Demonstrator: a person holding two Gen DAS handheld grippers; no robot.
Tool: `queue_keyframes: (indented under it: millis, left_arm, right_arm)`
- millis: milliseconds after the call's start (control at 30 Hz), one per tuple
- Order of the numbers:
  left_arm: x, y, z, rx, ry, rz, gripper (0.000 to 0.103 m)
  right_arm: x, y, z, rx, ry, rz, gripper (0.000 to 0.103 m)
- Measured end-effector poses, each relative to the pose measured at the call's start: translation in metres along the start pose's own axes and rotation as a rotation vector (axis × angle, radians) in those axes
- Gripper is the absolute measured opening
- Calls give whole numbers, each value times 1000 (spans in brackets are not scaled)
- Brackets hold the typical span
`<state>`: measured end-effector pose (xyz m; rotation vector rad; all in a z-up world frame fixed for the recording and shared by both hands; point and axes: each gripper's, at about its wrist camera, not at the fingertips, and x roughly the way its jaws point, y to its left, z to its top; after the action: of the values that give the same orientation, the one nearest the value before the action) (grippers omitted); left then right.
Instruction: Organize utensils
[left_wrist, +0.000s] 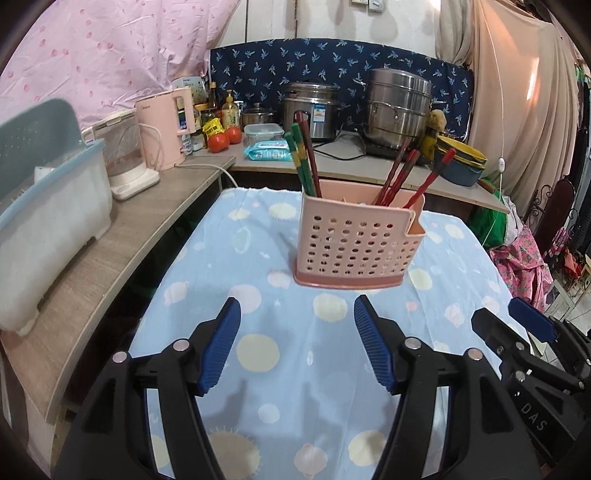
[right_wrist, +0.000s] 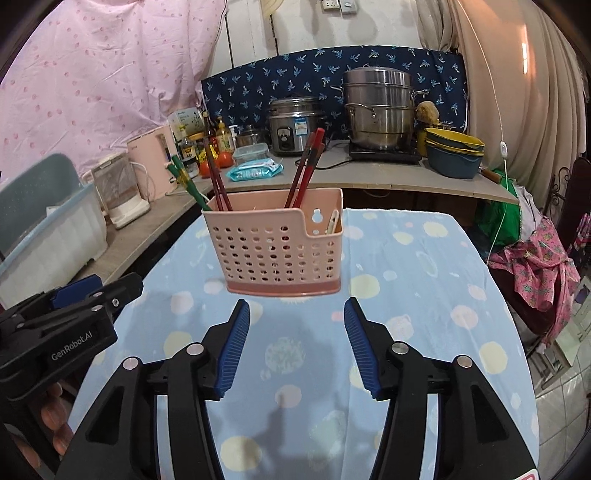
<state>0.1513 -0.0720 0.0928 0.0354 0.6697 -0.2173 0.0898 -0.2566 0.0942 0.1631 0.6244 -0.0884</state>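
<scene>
A pink perforated utensil holder (left_wrist: 354, 243) (right_wrist: 275, 249) stands upright on the blue patterned tablecloth (left_wrist: 288, 332) (right_wrist: 406, 295). Green chopsticks (left_wrist: 301, 162) (right_wrist: 184, 181) lean out at its left end, dark red chopsticks (left_wrist: 399, 173) (right_wrist: 306, 166) rise near its right half, and a pale utensil (right_wrist: 331, 222) sits in the small end compartment. My left gripper (left_wrist: 297, 314) hovers over the cloth short of the holder, open, nothing between its blue pads. My right gripper (right_wrist: 297, 314) is likewise open and empty in front of the holder. Each gripper shows at the edge of the other's view.
A wooden counter (left_wrist: 122, 236) runs along the left with a white-and-blue dish box (left_wrist: 48, 221), a blender and a pink kettle (left_wrist: 166, 129). Behind the table a shelf holds a rice cooker (right_wrist: 291, 125), a steel steamer (right_wrist: 380, 110), stacked bowls (right_wrist: 454, 155), tomatoes and wipes.
</scene>
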Motion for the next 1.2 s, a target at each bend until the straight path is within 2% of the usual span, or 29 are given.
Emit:
queue_keyframes:
  millis: [100, 267, 400, 533, 600, 1200]
  left_arm:
    - [1, 5, -6, -17, 9, 5, 70]
    - [4, 7, -19, -18, 30, 14, 77]
    - [4, 6, -27, -16, 36, 27, 90]
    - [3, 4, -32, 3, 35, 37, 94]
    - [3, 3, -34, 11, 34, 40, 94]
    - [8, 4, -45, 18, 66, 100, 96]
  right_arm:
    - [-1, 1, -8, -2, 16, -12, 61]
    - [-1, -2, -19, 11, 41, -30, 73]
    - [0, -4, -26, 28, 57, -40, 85]
    - [-1, -6, -33, 42, 64, -46, 87]
    - [-1, -7, -35, 42, 71, -48, 96]
    - [-1, -9, -49, 29, 78, -105, 96]
